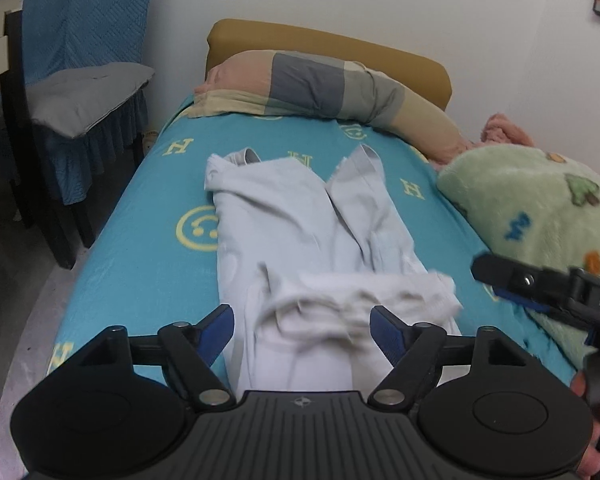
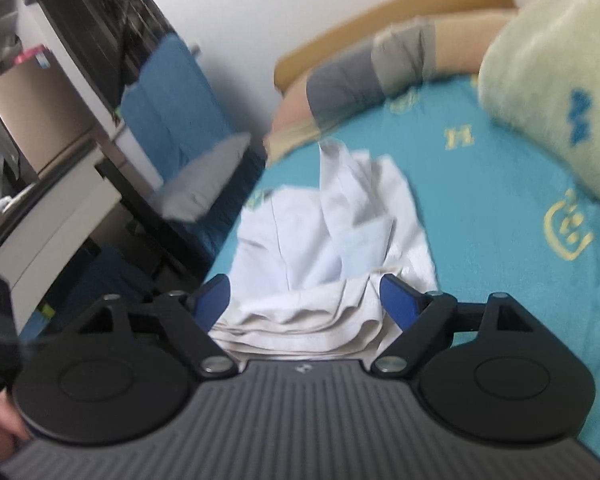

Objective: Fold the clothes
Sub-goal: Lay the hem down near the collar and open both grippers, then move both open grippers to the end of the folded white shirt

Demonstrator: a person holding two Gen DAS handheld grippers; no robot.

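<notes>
**Pale grey garment on the turquoise bed, both grippers spread wide**

Pale grey cloth, a garment (image 1: 300,232), lies lengthwise down the middle of the bed (image 1: 140,248), on a turquoise sheet printed with yellow letters and smiley faces. Its far end reaches toward the checked pillow (image 1: 320,88) at the tan headboard (image 1: 328,44); its near end is bunched into a rumpled ridge just ahead of my left gripper (image 1: 302,328).

My left gripper stands wide open, its blue-padded fingers (image 1: 220,328) on either side of the bunched edge, with nothing pinched between them. My right gripper (image 2: 306,300) is spread just as wide, and the folded hem sits between its fingers; the right wrist view is blurred, so I cannot tell for sure whether the pads touch the cloth, but they are not closed on it. From the left wrist view the right gripper shows at the right edge, over a green fleece blanket (image 1: 540,200) that lies along the bed's right side.

A chair (image 1: 80,96) with a blue cover and a grey cushion stands beside the bed on the left.
</notes>
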